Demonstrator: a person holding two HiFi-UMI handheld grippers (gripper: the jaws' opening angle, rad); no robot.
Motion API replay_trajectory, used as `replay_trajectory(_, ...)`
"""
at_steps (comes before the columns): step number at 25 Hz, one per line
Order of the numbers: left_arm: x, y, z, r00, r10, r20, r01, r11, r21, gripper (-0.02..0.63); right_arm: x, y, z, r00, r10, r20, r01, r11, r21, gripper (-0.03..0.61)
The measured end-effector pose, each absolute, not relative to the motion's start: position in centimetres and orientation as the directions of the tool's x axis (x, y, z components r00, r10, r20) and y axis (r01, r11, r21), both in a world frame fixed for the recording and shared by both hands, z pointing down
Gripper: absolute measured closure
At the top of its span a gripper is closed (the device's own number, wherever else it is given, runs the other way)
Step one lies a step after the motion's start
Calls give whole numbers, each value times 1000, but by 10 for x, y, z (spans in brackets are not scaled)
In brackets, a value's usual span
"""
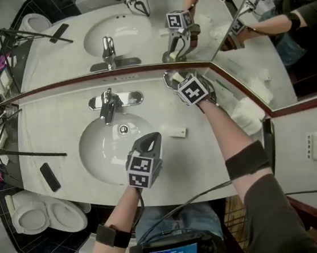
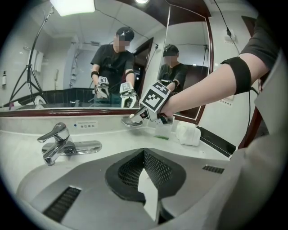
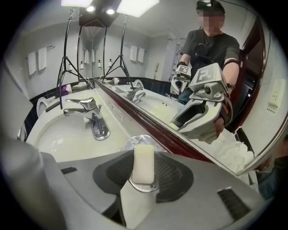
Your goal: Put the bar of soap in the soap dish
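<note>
Bar of soap (image 3: pixel 144 162) pinched in right gripper (image 3: pixel 143 173), over soap dish (image 3: pixel 126 143); left gripper (image 2: pixel 144 167) closed, empty

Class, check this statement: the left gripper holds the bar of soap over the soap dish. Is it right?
No. It is the right gripper that holds the bar of soap over the soap dish, as the right gripper view shows. The left gripper is shut with nothing between its jaws.
</note>
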State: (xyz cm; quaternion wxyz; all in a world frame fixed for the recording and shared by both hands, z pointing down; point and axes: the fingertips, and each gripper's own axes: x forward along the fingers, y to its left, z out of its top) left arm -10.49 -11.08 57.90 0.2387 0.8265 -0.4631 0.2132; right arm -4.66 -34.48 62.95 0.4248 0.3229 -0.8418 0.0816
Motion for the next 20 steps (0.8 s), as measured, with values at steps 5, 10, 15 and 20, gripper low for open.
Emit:
replay_trajectory(5,-108,-109,579,479,-665,573,-869,-452,201,614,-44,-346,634,-423,-481,768,-628,766,134,407)
replay_trajectory(10,-110,-105,577,477,-667,572,-870,-452,199,614,-42,-343,636,-411,-488,770,-635,760,142,390)
replay_trajectory(15,-115,-100,576,471,-673,570,-873,-447,194,614,-41,-343,620,-407,-528,745,-642,746,178,390)
replay_trajectory(20,-119,-93,566,464,-682,566,-878,-439,191,614,-42,-319,594,-447,-514,732,-625,765,154,403)
